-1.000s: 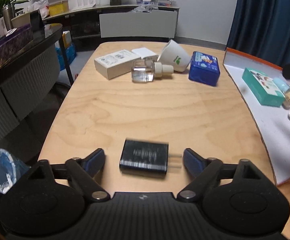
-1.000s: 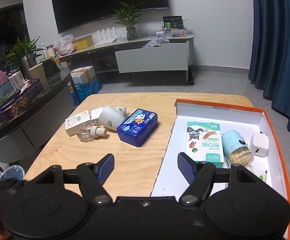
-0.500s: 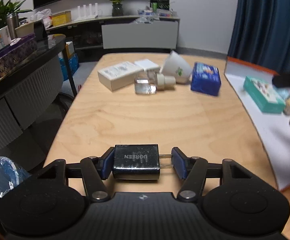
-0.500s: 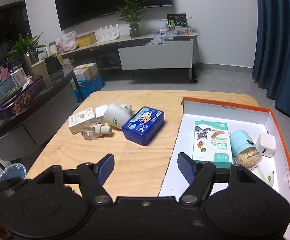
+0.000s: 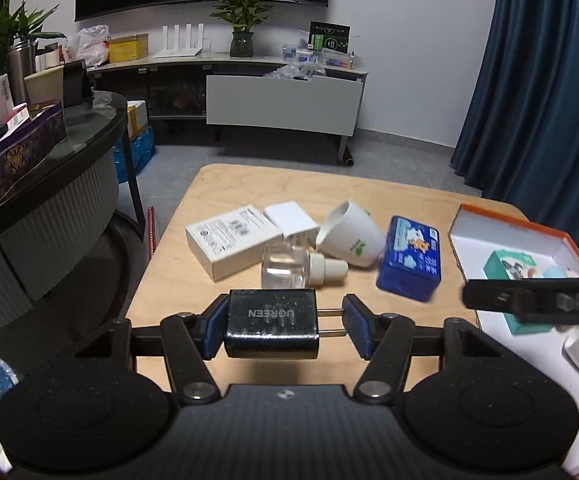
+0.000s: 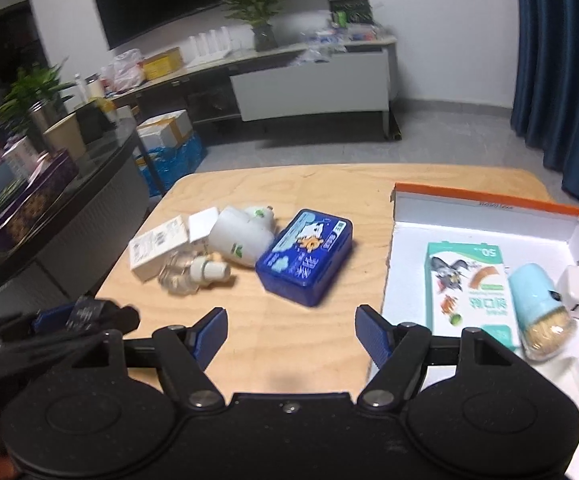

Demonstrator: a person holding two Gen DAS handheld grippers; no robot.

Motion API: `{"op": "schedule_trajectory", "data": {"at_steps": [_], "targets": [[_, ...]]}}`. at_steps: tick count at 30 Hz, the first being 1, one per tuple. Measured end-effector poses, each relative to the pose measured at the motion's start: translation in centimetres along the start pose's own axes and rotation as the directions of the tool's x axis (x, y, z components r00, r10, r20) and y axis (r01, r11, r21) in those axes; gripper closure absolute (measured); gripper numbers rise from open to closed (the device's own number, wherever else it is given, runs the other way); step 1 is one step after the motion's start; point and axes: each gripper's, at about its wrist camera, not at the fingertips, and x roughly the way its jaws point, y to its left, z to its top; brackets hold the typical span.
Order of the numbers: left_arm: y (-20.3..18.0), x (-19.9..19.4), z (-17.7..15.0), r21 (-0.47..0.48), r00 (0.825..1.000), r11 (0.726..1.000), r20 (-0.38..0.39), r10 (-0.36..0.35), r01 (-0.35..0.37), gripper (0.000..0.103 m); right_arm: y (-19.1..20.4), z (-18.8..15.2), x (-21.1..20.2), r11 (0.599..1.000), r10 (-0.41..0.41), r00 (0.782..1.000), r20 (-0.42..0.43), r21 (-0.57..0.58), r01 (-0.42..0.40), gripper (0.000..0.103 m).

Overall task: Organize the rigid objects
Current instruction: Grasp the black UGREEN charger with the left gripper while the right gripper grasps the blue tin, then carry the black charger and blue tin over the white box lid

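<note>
My left gripper (image 5: 287,328) is shut on a black plug-in charger (image 5: 271,322), one pad on its body and the other on its prongs, and holds it above the wooden table (image 5: 217,200). In the right wrist view that gripper and the charger (image 6: 89,314) are a blur at the left edge. My right gripper (image 6: 291,332) hovers over the table beside the orange-rimmed white box (image 6: 489,204). Its jaws are opening and nothing is between them. One of its black fingers (image 5: 529,300) crosses the left wrist view at the right.
A blue tin (image 6: 305,256), a tipped white cup (image 6: 241,236), a clear bottle (image 6: 187,276) and white cartons (image 6: 157,246) lie mid-table. The box holds a green packet (image 6: 469,288), a pale blue toothpick jar (image 6: 537,304) and a white cube (image 6: 577,292). A dark counter (image 5: 49,152) stands left.
My left gripper closed on the black charger and lifted it off the table. My right gripper moved left, over the table next to the box.
</note>
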Motion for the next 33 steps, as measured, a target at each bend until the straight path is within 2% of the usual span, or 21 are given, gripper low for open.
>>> {"op": "schedule_trajectory", "data": {"at_steps": [5,10,16,18,23,24,26,29,33], "targets": [[0.5,0.8,0.7,-0.027,1.000,0.999,-0.009,-0.017,0.017,0.042,0.4,2.2,4.0,0.999,-0.019,0.999,-0.049,0.034,0.020,0.019],[1.2,1.7,1.0,-0.041,0.999,0.999,-0.021,-0.028,0.027,0.042,0.3,4.8,7.2,0.991,-0.078,0.996,-0.052,0.105,0.083,0.019],[1.7,2.7,1.5,-0.059,0.999,0.998,-0.026,-0.039,0.038,0.042,-0.9,6.5,11.1,0.968,-0.154,0.981,-0.118,0.180,0.174,0.018],[1.8,3.0,1.6,-0.059,0.999,0.998,-0.027,-0.039,0.037,0.042,-1.2,6.6,11.8,0.969,-0.126,0.984,-0.123,0.199,0.148,0.018],[2.1,3.8,1.7,-0.070,0.999,0.997,-0.039,-0.037,0.034,0.042,-0.6,5.9,12.9,0.978,-0.144,0.975,-0.172,0.126,0.167,0.018],[2.2,3.9,1.7,-0.073,0.998,0.997,-0.042,-0.037,0.034,0.042,-0.4,5.6,12.8,0.980,-0.149,0.975,-0.163,0.110,0.168,0.019],[2.2,4.0,1.6,-0.074,0.998,0.997,-0.045,-0.037,0.033,0.042,0.2,5.0,12.5,0.982,-0.170,0.974,-0.150,0.056,0.180,0.027],[2.2,4.0,1.6,-0.074,0.998,0.997,-0.049,-0.035,0.031,0.042,0.6,4.0,11.5,0.986,-0.160,0.978,-0.135,0.027,0.165,0.028],[2.0,3.6,1.9,-0.073,0.999,0.997,-0.042,-0.030,0.027,0.042,1.3,3.2,8.7,0.988,-0.156,0.985,-0.072,-0.029,0.154,0.028]]}}
